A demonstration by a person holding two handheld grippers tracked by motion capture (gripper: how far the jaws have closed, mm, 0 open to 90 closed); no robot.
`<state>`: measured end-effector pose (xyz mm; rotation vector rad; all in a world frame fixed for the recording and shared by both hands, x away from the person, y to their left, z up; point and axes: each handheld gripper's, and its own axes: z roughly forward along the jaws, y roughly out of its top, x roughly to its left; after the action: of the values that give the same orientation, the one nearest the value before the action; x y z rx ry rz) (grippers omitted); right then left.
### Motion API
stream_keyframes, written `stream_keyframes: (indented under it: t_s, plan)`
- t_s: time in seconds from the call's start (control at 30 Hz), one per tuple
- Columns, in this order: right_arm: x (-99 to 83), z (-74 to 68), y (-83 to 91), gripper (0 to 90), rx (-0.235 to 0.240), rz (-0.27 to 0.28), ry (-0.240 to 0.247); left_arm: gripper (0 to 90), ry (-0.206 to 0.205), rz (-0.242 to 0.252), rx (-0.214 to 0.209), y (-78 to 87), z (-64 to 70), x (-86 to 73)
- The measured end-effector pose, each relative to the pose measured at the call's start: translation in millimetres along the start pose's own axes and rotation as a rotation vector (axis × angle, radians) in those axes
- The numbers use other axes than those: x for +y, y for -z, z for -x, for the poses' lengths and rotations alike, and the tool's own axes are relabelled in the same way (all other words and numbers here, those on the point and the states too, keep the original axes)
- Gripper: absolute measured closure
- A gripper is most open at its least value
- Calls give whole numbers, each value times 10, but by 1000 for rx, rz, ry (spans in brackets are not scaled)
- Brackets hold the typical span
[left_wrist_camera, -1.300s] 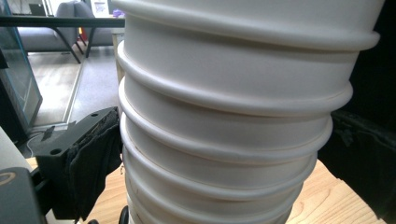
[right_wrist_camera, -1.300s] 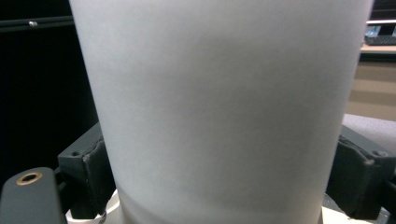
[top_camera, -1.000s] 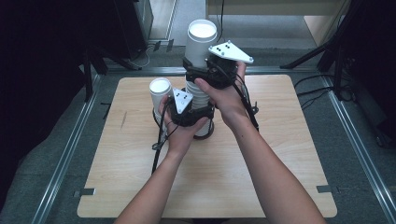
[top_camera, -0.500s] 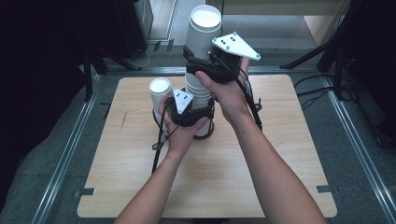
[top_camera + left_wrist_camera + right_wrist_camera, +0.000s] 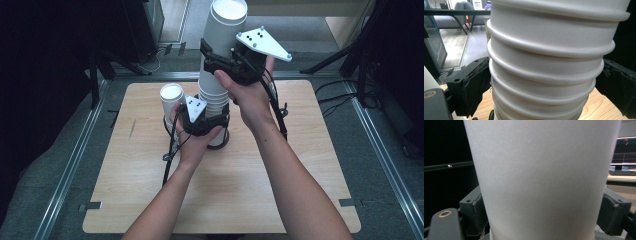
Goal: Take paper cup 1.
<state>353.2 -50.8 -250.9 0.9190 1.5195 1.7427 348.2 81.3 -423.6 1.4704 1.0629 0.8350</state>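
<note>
A stack of white paper cups point(image 5: 214, 102) stands upright on the wooden table point(image 5: 250, 195). My left gripper point(image 5: 212, 122) is shut on the lower part of that stack, whose ribbed rims point(image 5: 546, 62) sit between its black jaws in the left gripper view. My right gripper point(image 5: 216, 62) is shut on the top cup point(image 5: 226, 30), held high and partly drawn out of the stack. That cup's plain white wall point(image 5: 541, 177) sits between the grey pads point(image 5: 475, 212) in the right gripper view. A single white cup point(image 5: 171, 97) stands just left of the left hand.
Metal rails point(image 5: 75, 160) frame the table on both sides. Dark stands and cables point(image 5: 350, 65) lie on the floor beyond the far edge. Bare wood stretches across the near half of the table, under the forearms.
My right gripper has risen with the top cup, drawing it upward out of the stack. The left gripper has kept its hold low on the stack without moving.
</note>
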Motion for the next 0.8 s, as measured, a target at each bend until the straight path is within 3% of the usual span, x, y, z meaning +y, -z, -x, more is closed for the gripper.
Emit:
stream_keyframes:
  t_s: [0.47, 0.8]
  plan:
    - [216, 96, 220, 144, -5, 51, -1, 34, -1, -1, -2, 1, -1, 1]
    - [273, 197, 435, 143, -19, 77, 6, 34, -2, -3, -4, 4, -4, 2]
